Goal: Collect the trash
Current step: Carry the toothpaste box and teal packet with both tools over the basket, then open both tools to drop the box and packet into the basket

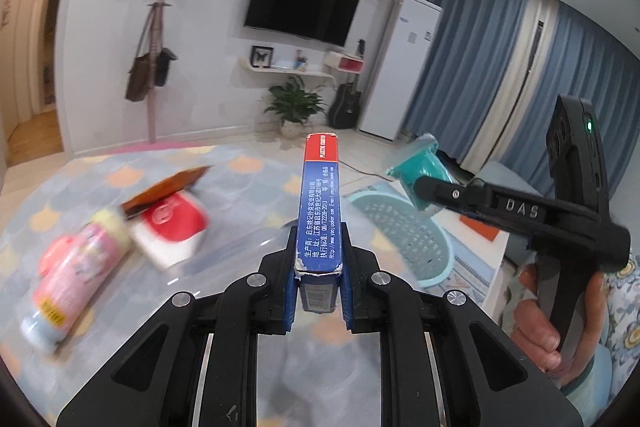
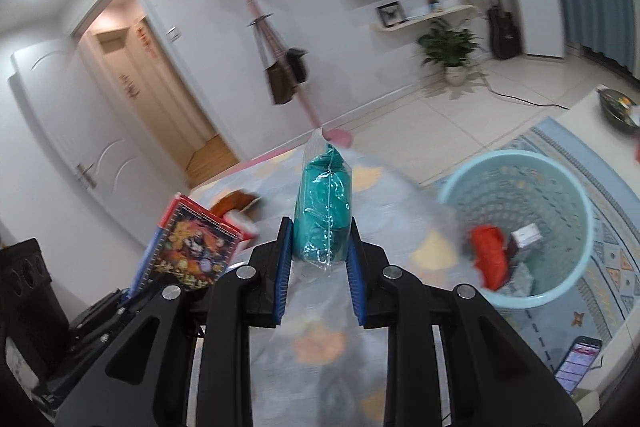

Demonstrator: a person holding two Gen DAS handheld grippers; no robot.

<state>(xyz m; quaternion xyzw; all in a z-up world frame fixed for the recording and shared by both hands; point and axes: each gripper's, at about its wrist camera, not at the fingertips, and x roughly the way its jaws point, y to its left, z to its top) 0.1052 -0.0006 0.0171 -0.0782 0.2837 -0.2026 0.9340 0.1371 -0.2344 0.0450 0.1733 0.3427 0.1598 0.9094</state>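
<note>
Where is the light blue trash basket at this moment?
The light blue basket stands on the patterned rug beside the table, at the right of the right wrist view, to the right of the teal packet held by the right tool.

Box (image 1: 319, 203): blue, red end. Packet (image 2: 323, 215): teal, clear wrap. Basket (image 2: 516, 227): pale blue, perforated. Bottle (image 1: 76, 267): pink.

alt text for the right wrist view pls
The right gripper is shut on a clear packet of teal material, held above a patterned table. To its right on the floor, a light blue basket holds an orange wrapper.
</note>
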